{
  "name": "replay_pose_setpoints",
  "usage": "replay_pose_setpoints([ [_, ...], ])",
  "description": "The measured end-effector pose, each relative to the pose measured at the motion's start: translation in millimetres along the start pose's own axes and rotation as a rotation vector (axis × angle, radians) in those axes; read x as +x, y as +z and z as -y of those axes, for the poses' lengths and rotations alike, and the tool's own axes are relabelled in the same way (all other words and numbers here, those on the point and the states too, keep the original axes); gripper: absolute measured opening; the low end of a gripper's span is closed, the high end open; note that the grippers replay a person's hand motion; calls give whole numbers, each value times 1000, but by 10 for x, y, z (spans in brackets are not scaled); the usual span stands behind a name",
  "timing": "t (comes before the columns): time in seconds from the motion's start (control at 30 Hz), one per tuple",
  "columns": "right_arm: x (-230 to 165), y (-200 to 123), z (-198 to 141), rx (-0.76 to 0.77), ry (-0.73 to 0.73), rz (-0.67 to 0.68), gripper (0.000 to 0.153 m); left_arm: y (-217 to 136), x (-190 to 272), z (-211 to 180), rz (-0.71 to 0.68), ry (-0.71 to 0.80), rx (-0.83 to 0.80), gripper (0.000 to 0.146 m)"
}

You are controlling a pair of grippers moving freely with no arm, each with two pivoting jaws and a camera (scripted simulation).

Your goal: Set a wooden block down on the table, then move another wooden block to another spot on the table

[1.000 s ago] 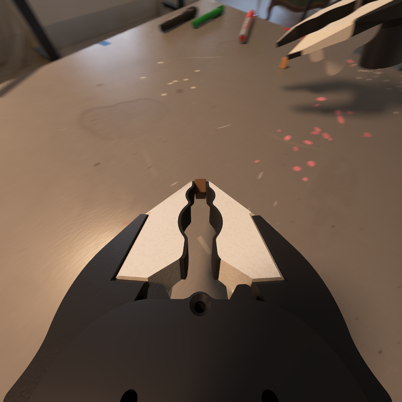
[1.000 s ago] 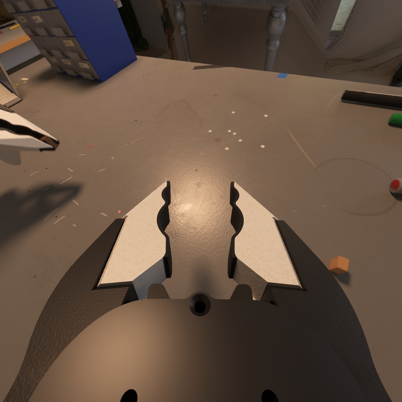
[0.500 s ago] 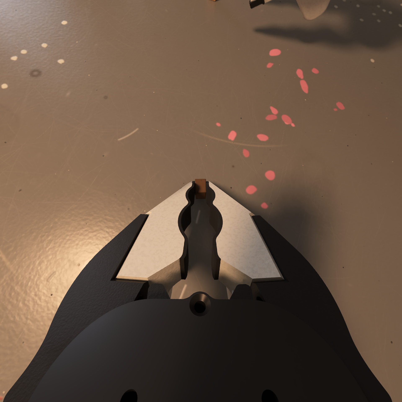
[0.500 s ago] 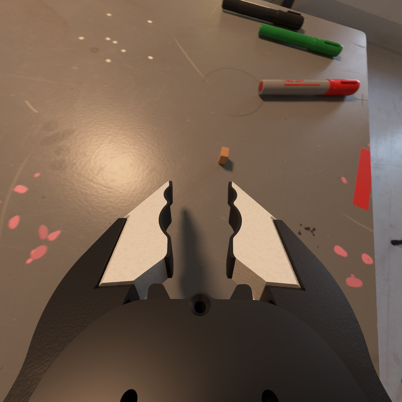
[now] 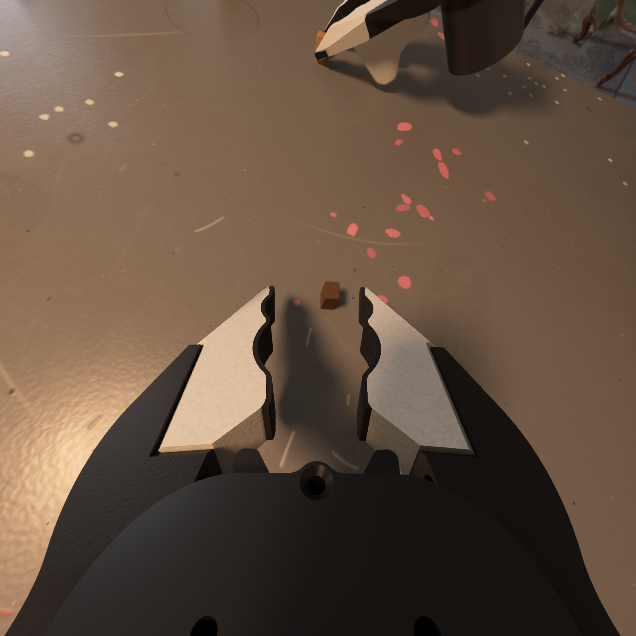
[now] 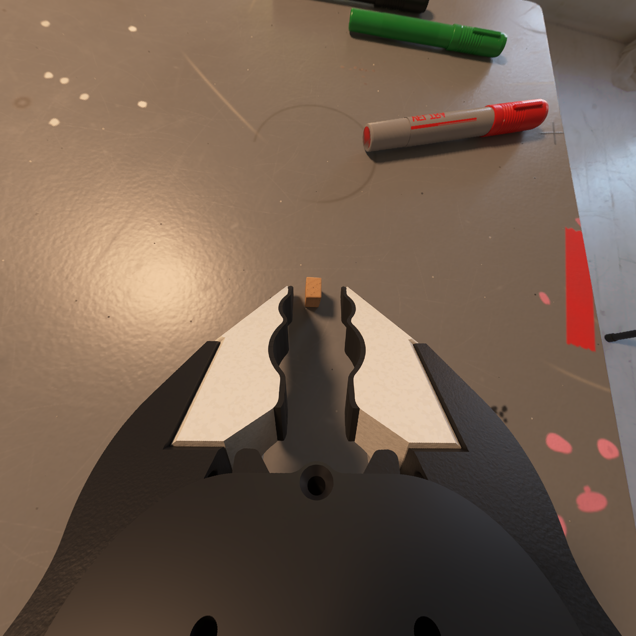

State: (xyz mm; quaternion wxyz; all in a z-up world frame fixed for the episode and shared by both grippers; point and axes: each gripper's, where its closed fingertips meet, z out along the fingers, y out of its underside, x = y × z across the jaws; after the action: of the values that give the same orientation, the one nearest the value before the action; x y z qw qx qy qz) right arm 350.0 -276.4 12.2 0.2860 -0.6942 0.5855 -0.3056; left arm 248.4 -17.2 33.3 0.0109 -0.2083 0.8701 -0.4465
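Note:
A small dark brown wooden block [image 5: 329,295] stands on the table [image 5: 172,206], free, between the tips of my open left gripper [image 5: 316,292]. A lighter orange wooden block [image 6: 313,292] sits on the table between the tips of my right gripper [image 6: 316,292], whose jaws are open with small gaps on both sides of the block. In the left wrist view the right gripper [image 5: 321,51] shows at the far upper right, tips down at the table, with a bit of the orange block [image 5: 320,37] at its tips.
A green marker [image 6: 426,32] and a grey marker with a red cap [image 6: 454,125] lie on the far right part of the table. The table's right edge [image 6: 564,172] is close, with a red tape strip [image 6: 580,292]. Pink paint spots [image 5: 406,206] dot the surface.
My left gripper opened and let go of the dark block, which now stands on the table. My right gripper moved forward and down to straddle the orange block, its jaws a little narrower.

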Motion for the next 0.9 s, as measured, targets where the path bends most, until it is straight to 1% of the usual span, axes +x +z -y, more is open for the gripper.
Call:
replay_pose_setpoints([
  [0.07, 0, 28, -4, -17, 1, -1, 26, -63, -20, -8, 4, 8, 7, 49],
  [0.17, 0, 48, 4, -22, 12, 1, 22, -114, -2, 13, -29, -23, 39, 48],
  [0.27, -19, 42, -6, -30, 14, 20, 8, -127, -12, 14, -33, -31, 52, 47],
  [0.37, -94, -33, -11, -27, -34, 30, 8, -143, -47, 11, -20, -33, 59, 46],
  [0.4, -174, -90, 14, 3, -52, 58, 8, -152, -65, 12, -15, -40, 64, 46],
  [0.43, -308, -174, 40, 33, -76, 115, 8, -162, -87, 8, -10, -48, 67, 46],
  [0.5, -715, -424, 69, 97, -158, 316, 8, -185, -136, -13, 5, -52, 65, 43],
  [0.53, -920, -566, 31, 116, -216, 420, 8, -196, -158, -29, 15, -49, 61, 41],
  [0.57, -1046, -666, -44, 106, -269, 469, 8, -206, -175, -46, 24, -46, 55, 39],
  [0.63, -1142, -769, -221, 45, -326, 470, 8, -218, -194, -75, 35, -41, 47, 34],
  [0.7, -1205, -817, -349, 2, -312, 499, 8, -217, -189, -91, 33, -41, 46, 30],
  [0.77, -1276, -828, -430, -31, -283, 545, 8, -200, -169, -102, 28, -42, 48, 26],
  [0.9, -1324, -766, -505, -65, -329, 519, 8, -157, -125, -135, 31, -24, 31, 25],
])
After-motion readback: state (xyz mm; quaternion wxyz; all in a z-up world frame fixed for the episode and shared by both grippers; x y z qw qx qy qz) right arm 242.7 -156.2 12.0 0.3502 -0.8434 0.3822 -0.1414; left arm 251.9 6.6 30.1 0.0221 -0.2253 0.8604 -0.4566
